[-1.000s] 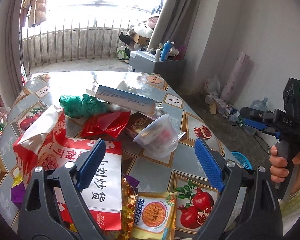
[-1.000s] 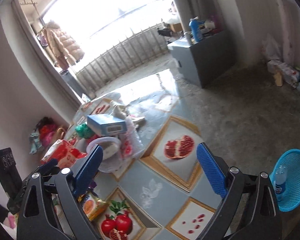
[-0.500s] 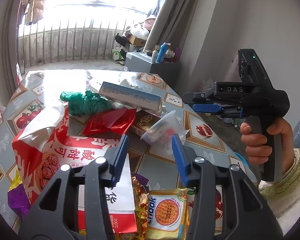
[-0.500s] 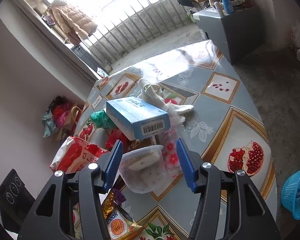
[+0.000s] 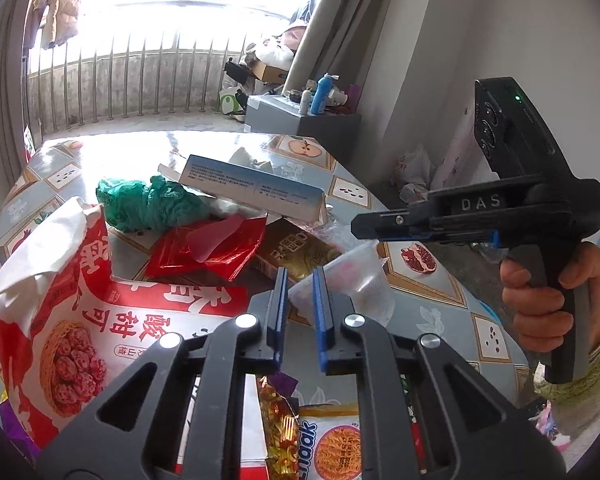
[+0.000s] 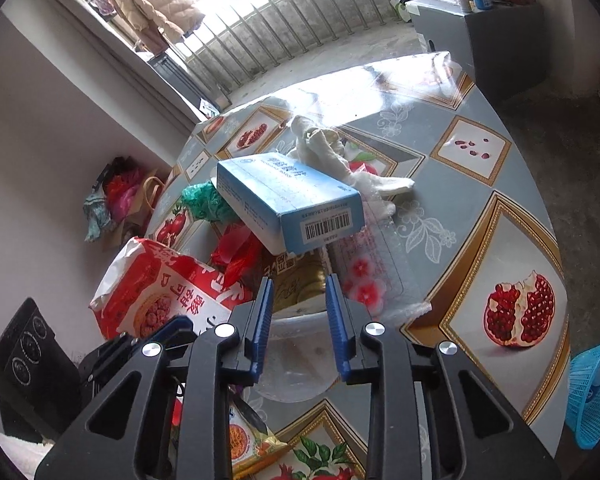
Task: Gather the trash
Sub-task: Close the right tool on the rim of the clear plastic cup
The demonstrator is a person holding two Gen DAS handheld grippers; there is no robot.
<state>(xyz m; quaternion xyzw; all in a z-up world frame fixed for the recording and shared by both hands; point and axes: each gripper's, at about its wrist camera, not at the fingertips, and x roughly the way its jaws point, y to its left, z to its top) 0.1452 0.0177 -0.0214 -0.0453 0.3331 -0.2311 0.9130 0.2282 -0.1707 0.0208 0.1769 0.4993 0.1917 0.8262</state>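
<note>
Trash is piled on a round table (image 5: 432,304): a blue box (image 5: 256,190) (image 6: 290,200), a green bag (image 5: 152,200), a red wrapper (image 5: 208,252), a large red snack bag (image 5: 80,320) (image 6: 156,288), a brown packet (image 5: 296,250), a snack packet (image 5: 328,440) and a clear plastic cup (image 5: 356,280) (image 6: 296,356). My left gripper (image 5: 300,292) hovers over the pile, jaws nearly closed with a narrow gap and nothing between them. My right gripper (image 6: 298,304) is above the cup, jaws partly closed on either side of its rim; no grip shows.
A blue basket (image 6: 596,396) stands on the floor right of the table. White crumpled tissue (image 6: 332,152) and a clear flowered bag (image 6: 372,264) lie beyond the box. A grey cabinet (image 5: 296,120) with bottles stands near the balcony railing.
Both grippers narrowed from wide open to nearly closed. The right gripper swung in from the table's right side over the clear cup. The left gripper stayed over the pile.
</note>
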